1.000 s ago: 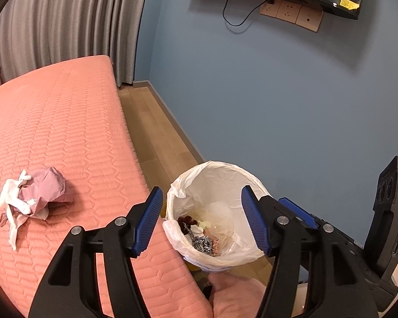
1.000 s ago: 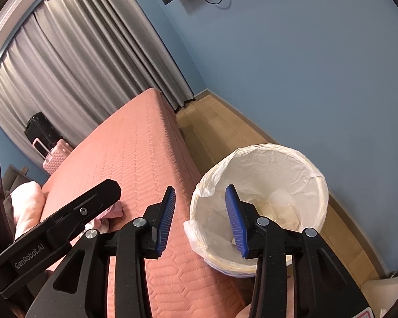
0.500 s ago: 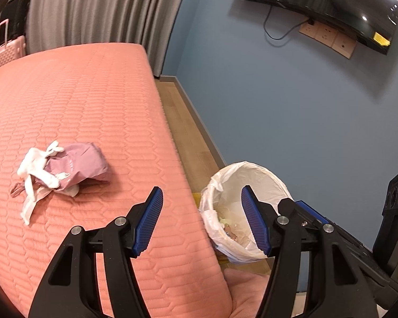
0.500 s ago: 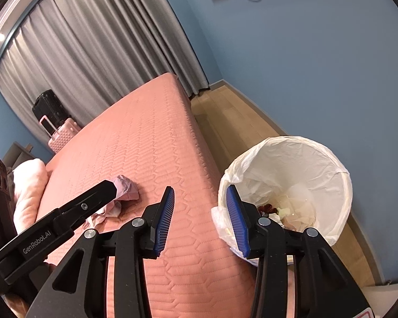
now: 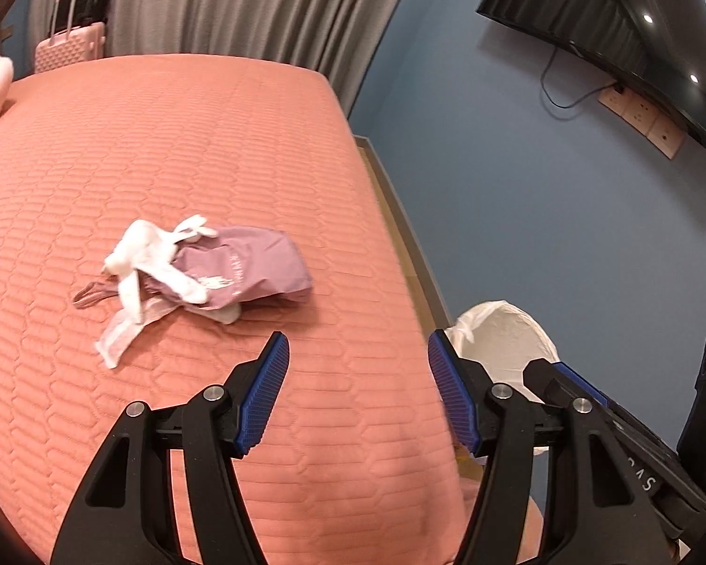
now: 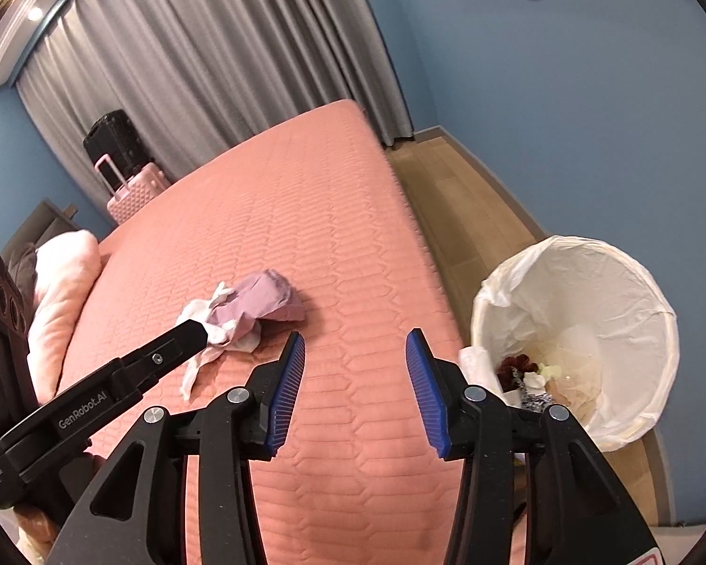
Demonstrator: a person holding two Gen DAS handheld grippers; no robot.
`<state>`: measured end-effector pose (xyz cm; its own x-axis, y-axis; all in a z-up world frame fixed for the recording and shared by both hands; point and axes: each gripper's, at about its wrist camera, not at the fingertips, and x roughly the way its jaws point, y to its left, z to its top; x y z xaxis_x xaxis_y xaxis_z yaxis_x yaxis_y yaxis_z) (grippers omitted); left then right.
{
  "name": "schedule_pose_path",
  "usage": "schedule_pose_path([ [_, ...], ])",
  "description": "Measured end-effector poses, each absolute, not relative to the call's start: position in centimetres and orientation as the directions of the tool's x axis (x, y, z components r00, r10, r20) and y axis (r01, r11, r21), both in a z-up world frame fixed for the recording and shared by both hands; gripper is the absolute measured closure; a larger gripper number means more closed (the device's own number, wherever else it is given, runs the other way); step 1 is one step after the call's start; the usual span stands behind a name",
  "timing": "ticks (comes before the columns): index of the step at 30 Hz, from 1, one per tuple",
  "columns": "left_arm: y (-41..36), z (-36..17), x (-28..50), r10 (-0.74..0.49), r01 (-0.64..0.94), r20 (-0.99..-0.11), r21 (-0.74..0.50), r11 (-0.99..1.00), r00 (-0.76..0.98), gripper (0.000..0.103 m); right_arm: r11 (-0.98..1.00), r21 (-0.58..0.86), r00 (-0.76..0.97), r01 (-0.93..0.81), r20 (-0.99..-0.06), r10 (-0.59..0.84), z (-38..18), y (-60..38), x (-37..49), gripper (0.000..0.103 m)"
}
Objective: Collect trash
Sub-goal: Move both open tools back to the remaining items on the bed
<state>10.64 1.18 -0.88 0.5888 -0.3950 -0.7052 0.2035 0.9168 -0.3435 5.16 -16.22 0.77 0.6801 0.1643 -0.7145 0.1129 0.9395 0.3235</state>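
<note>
Left gripper (image 5: 357,358) first: blue pads spread wide, nothing between them, just pink quilted bed (image 5: 164,165) underneath. The right gripper (image 6: 355,353) is parted too, its jaws opening as we watch, and the gap is empty.

Straight ahead of the left gripper and a touch to its left lies the trash on the bed: a crumpled mauve bag (image 5: 244,270) with faint printing, too small to read. White crumpled tissue (image 5: 150,254) is tangled across its far-left end, and a pale strip trails back toward the gripper. From the right wrist camera the same bundle sits ahead and left of the right gripper, mauve bag (image 6: 263,299), white tissue (image 6: 212,325), with one black finger of the left gripper reaching across in front of its left end. Whether that finger touches the tissue I cannot tell; it may only overlap it from this angle.

Off to the right of both grippers, down on the wooden floor (image 6: 452,197) beside the bed, stands the bin with a white liner (image 6: 574,310). Scraps lie in its bottom, something dark red and something white among them.

Further out beyond the bed: grey curtains (image 6: 202,56), a pink suitcase (image 6: 132,188) with a black suitcase (image 6: 115,141) behind it. On the blue wall (image 5: 565,212) hangs a dark television (image 5: 612,14), with sockets below.
</note>
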Motion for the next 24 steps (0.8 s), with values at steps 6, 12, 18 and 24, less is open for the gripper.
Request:
schedule_pose_path([
  [6, 5.5, -2.5, 11.3, -0.344, 0.111, -0.726, -0.35, 0.93, 0.596, 0.043, 0.948, 0.314, 0.642, 0.057, -0.738, 0.206, -0.6, -12.6, 6.8, 0.058],
  [12, 10.0, -4.4, 12.6, -0.28, 0.004, -0.75, -0.347, 0.938, 0.6, 0.031, 0.949, 0.315, 0.597, 0.015, -0.764, 0.244, -2.5, -9.3, 9.0, 0.058],
  [18, 14.0, -6.0, 14.7, -0.236, -0.081, -0.77, -0.349, 0.934, 0.593, 0.031, 0.951, 0.308, 0.56, -0.017, -0.785, 0.265, -4.4, -6.3, 12.2, 0.058],
  [24, 16.2, -7.0, 17.8, -0.214, -0.128, -0.782, -0.35, 0.928, 0.586, 0.031, 0.949, 0.313, 0.53, -0.025, -0.801, 0.278, -6.5, -4.0, 15.8, 0.058],
])
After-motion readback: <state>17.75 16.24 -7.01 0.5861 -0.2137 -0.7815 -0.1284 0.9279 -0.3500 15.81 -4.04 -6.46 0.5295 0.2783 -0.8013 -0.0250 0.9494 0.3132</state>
